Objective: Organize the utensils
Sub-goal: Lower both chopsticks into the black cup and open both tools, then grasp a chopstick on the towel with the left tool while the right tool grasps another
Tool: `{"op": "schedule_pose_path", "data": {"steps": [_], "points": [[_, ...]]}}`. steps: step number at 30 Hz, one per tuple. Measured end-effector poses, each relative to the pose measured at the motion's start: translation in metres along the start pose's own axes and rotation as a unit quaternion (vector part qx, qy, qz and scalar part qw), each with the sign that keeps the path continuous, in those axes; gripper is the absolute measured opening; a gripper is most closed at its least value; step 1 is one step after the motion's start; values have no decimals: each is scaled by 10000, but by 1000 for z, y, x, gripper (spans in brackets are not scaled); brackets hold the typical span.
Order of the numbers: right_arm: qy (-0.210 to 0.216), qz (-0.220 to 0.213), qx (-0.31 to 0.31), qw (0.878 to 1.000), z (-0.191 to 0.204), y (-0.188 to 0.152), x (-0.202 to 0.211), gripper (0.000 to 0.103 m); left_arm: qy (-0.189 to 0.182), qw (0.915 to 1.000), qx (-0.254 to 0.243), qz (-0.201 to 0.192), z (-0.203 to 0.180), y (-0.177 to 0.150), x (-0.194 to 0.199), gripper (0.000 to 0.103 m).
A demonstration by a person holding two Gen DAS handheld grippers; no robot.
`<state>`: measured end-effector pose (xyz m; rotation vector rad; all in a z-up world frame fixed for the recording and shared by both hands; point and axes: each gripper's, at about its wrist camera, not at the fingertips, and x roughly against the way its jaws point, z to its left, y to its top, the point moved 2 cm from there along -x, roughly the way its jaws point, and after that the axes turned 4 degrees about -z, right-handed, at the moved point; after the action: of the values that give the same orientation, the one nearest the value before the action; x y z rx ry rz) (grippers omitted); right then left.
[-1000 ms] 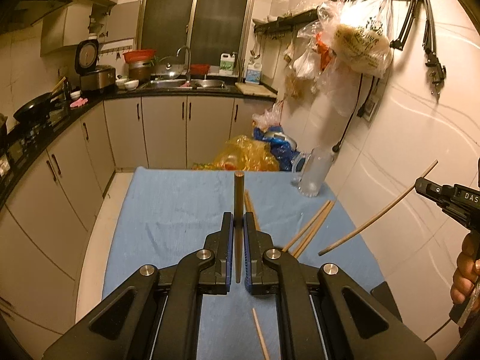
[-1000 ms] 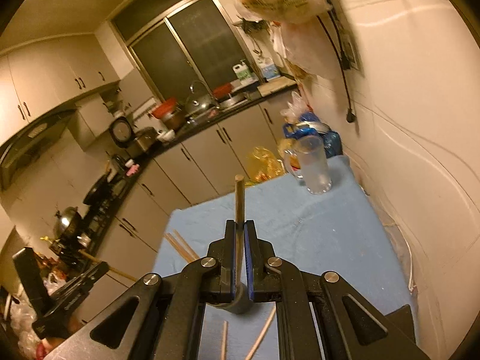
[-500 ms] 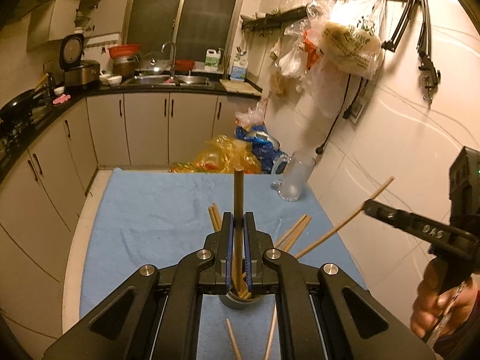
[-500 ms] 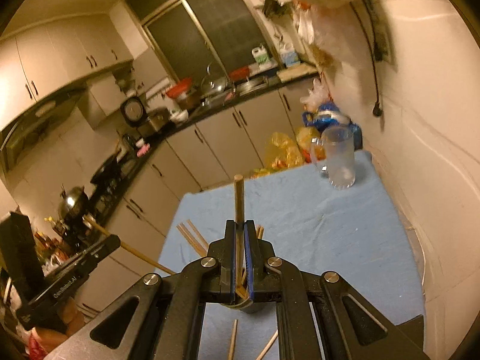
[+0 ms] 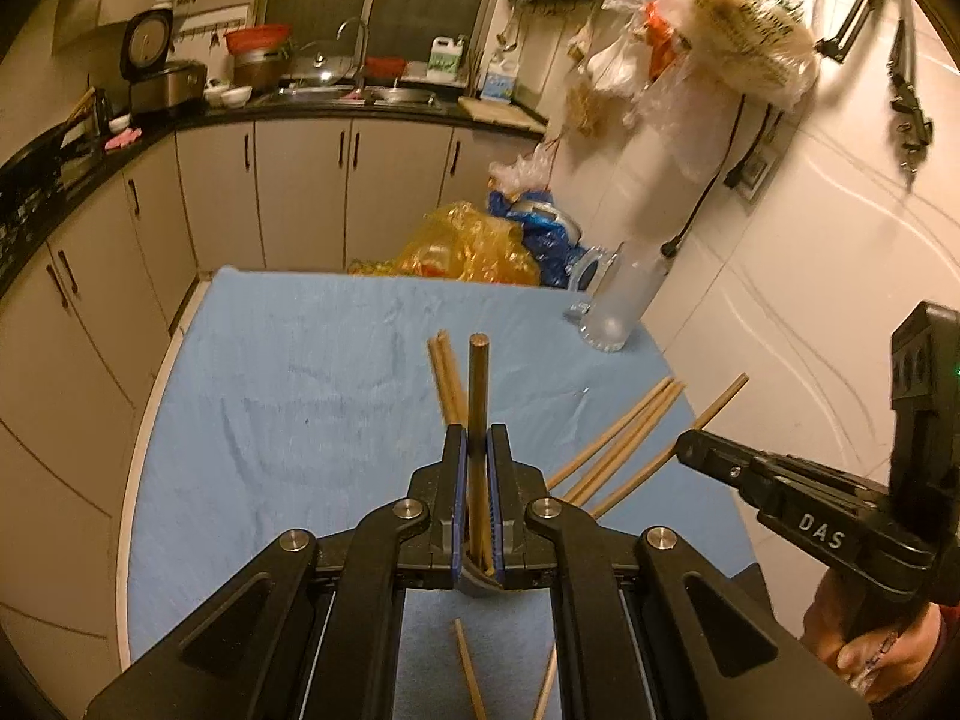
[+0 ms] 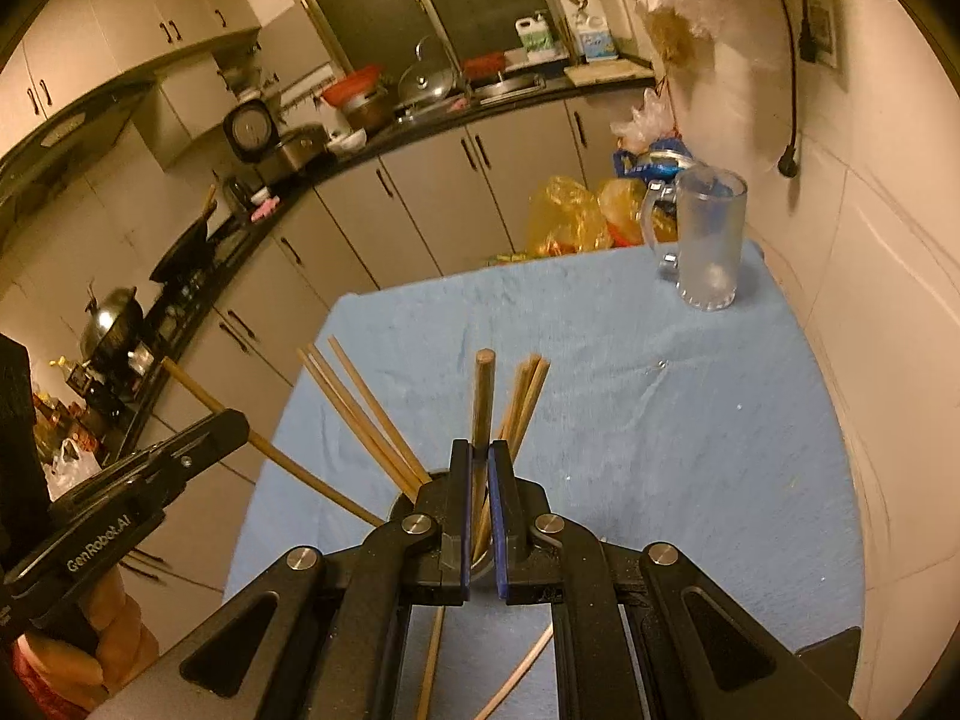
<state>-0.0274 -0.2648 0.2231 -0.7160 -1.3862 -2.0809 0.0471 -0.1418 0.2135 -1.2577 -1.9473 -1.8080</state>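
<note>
Steel cup (image 6: 414, 495) rim in right view, hidden in left view.

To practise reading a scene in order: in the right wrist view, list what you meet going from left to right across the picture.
Left claw gripping a chopstick → fanned chopsticks in the holder → right claw shut on a dark chopstick → frosted glass mug on the blue cloth.

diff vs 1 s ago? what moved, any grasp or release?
Both grippers came down toward the metal holder on the table; chopsticks already standing in it now fan up around the jaws. No grasp or release: left gripper and right gripper each stay clamped on one chopstick. Frosted mug, blue cloth and loose chopsticks unchanged.
</note>
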Motion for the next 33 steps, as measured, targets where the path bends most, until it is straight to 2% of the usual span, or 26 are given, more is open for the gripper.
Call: {"op": "schedule_pose_path", "data": {"steps": [5, 8, 12, 16, 20, 23, 26, 30, 33], "points": [[-58, 107, 2, 9999, -1, 3, -17, 7, 109, 9997, 165, 116, 10, -2, -15, 6], [-79, 12, -12, 10000, -1, 11, -18, 7, 73, 9995, 288, 139, 15, 3, -19, 8], [-87, -222, -58, 9997, -2, 25, -6, 7, 87, 9993, 349, -55, 18, 10, -11, 25], [-149, -453, -186, 9987, -8, 30, 12, 8, 112, 9991, 349, -207, 20, 14, 0, 26], [-188, -444, -427, 9979, -22, 23, 24, 12, 156, 9988, 354, -294, 24, 9, 12, 28], [-274, -261, -581, 9976, -36, 7, 23, 17, 209, 9987, 361, -289, 31, -2, 20, 28], [-426, 29, -724, 9965, -51, -16, 15, 18, 237, 9987, 420, -164, 39, -21, 23, 28], [-603, 516, -954, 9923, -70, -55, 0, 23, 304, 9980, 499, 242, 45, -61, 10, 28], [-698, 938, -1221, 9856, -84, -84, -15, 24, 259, 9954, 507, 775, 42, -101, -10, 28]]}}
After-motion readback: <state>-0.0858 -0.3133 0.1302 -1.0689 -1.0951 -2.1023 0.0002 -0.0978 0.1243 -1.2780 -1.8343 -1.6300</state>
